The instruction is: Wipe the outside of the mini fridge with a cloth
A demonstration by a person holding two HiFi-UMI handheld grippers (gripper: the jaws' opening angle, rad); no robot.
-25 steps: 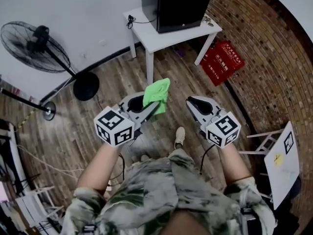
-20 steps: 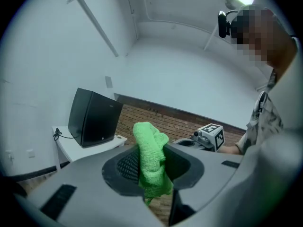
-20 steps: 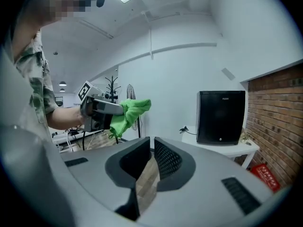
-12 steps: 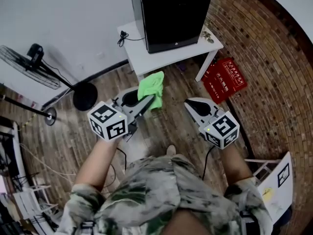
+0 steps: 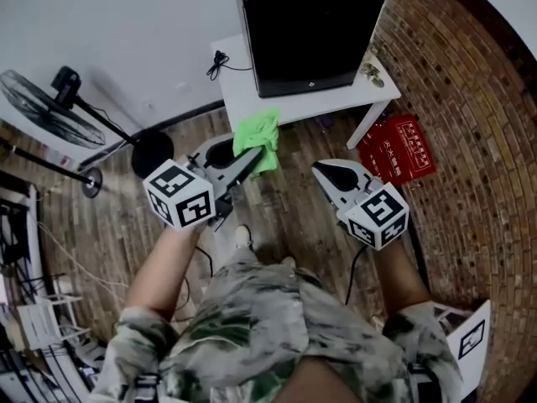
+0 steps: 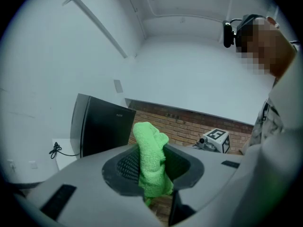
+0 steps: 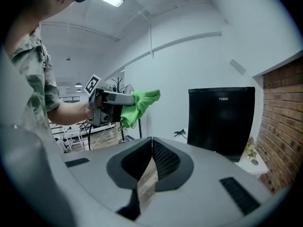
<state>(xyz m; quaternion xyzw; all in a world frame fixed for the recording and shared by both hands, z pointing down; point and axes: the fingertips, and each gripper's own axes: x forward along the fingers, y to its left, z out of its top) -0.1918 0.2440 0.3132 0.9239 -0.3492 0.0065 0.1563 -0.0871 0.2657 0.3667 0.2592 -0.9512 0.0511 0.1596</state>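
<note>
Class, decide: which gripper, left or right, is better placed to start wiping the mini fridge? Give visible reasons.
Left. The left gripper is shut on the green cloth, held up toward the black mini fridge. The right gripper is shut with nothing between its jaws.

"FUXIN" brand lettering atop the black mini fridge [image 7: 221, 122] door

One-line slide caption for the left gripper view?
Left gripper shut on the green cloth, aimed toward the black mini fridge ahead.
</note>
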